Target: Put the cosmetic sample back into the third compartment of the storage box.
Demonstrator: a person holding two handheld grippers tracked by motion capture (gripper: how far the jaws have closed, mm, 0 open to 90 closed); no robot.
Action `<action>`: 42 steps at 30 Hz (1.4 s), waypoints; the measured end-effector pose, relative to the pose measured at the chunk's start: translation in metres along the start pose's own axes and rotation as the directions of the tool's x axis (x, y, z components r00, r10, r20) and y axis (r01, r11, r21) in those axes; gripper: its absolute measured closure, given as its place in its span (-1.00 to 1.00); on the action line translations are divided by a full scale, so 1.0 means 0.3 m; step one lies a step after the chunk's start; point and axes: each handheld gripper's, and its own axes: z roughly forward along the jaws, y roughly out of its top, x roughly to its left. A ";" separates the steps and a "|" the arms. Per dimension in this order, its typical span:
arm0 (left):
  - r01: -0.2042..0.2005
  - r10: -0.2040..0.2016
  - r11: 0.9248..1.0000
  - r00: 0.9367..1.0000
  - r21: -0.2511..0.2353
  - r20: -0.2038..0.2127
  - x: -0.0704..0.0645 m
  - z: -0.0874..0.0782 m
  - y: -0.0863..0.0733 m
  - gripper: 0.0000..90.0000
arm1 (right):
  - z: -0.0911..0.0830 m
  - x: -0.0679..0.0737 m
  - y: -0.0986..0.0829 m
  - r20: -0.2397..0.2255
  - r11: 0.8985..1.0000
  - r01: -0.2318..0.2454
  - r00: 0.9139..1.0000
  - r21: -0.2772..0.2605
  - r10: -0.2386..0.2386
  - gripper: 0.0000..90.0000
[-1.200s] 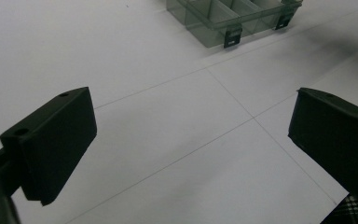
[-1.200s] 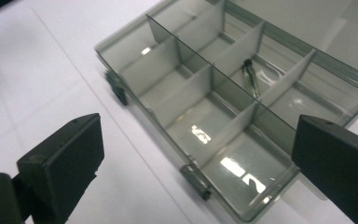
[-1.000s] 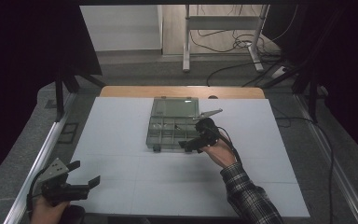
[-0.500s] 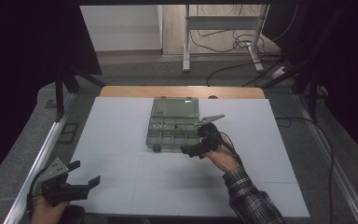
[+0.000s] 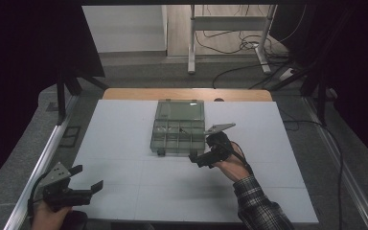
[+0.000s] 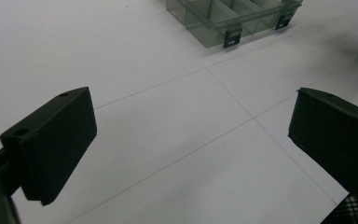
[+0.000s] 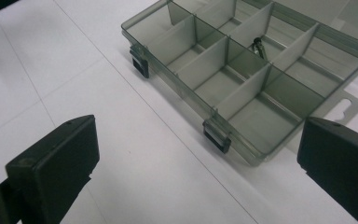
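Down at the white table's (image 5: 124,129) near-left corner, the left gripper (image 5: 87,189) hangs released, well apart from everything. Mid-table toward the far edge lies the smoky clear plastic compartment box (image 5: 178,133), lid open. The right gripper (image 5: 195,158), jaws spread and empty, sits just beside the box's near-right corner, clearly the nearer hand, facing its front latches (image 7: 217,134).

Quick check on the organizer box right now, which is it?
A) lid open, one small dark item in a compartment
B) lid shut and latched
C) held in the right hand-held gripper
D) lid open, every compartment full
A. The organizer box lies open on the table, its dividers exposed; a single small dark item sits in one compartment, the others look empty. The right hand-held gripper is open beside it, holding nothing.
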 end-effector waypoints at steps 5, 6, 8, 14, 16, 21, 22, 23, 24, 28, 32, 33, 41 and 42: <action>0.000 0.000 1.000 1.000 0.000 0.000 0.000 0.000 0.000 -0.97 | -0.020 0.007 -0.018 0.004 1.000 -0.001 1.000 -0.004 0.001 -1.00; 0.000 0.000 1.000 1.000 0.000 0.000 0.000 0.000 0.000 -0.97 | -0.020 0.007 -0.018 0.004 1.000 -0.001 1.000 -0.004 0.001 -1.00; 0.000 0.000 1.000 1.000 0.000 0.000 0.000 0.000 0.000 -0.97 | -0.028 0.008 -0.022 0.001 1.000 -0.005 1.000 -0.007 0.005 -1.00; -0.001 0.001 1.000 1.000 0.000 0.000 0.000 0.000 0.000 -0.97 | -0.057 0.006 -0.039 0.008 1.000 -0.002 1.000 -0.007 0.002 -1.00; -0.001 0.001 1.000 1.000 0.000 0.000 0.000 0.000 0.000 -0.97 | -0.067 0.002 -0.046 0.013 1.000 -0.007 1.000 -0.012 0.007 -1.00; -0.001 0.001 1.000 1.000 0.000 -0.001 0.000 0.000 0.001 -0.97 | -0.091 0.002 -0.060 0.036 1.000 -0.002 0.999 -0.020 0.003 -1.00; -0.001 0.001 1.000 1.000 0.000 -0.001 0.000 0.000 0.001 -0.97 | -0.095 0.002 -0.063 0.040 1.000 0.000 0.999 -0.022 0.001 -1.00; -0.001 0.001 1.000 1.000 0.000 -0.001 0.000 0.000 0.001 -0.97 | -0.100 0.002 -0.065 0.043 1.000 -0.001 0.999 -0.022 0.002 -1.00; -0.001 0.001 1.000 1.000 0.000 -0.001 0.000 0.000 0.000 -0.97 | -0.104 0.002 -0.067 0.041 1.000 -0.005 0.999 -0.025 0.006 -1.00; 0.000 0.000 1.000 1.000 0.000 -0.001 0.000 0.000 0.000 -0.97 | -0.123 0.004 -0.078 0.045 1.000 -0.010 0.999 -0.027 0.011 -1.00; -0.001 0.001 1.000 1.000 0.000 -0.001 0.000 0.000 0.001 -0.97 | -0.143 0.008 -0.091 0.059 1.000 -0.012 0.998 -0.026 0.013 -1.00; 0.000 0.000 1.000 1.000 0.000 -0.001 0.000 0.000 0.001 -0.97 | -0.147 0.009 -0.095 0.062 1.000 -0.010 0.998 -0.025 0.012 -1.00; 0.009 -0.009 1.000 1.000 -0.004 -0.002 0.002 -0.001 0.000 -0.98 | -0.187 0.011 -0.131 0.070 0.999 -0.018 0.997 -0.034 0.020 -0.98; 0.009 -0.009 1.000 1.000 -0.004 -0.002 0.002 -0.001 0.000 -0.98 | -0.192 0.010 -0.136 0.065 0.999 -0.022 0.998 -0.031 0.024 -0.97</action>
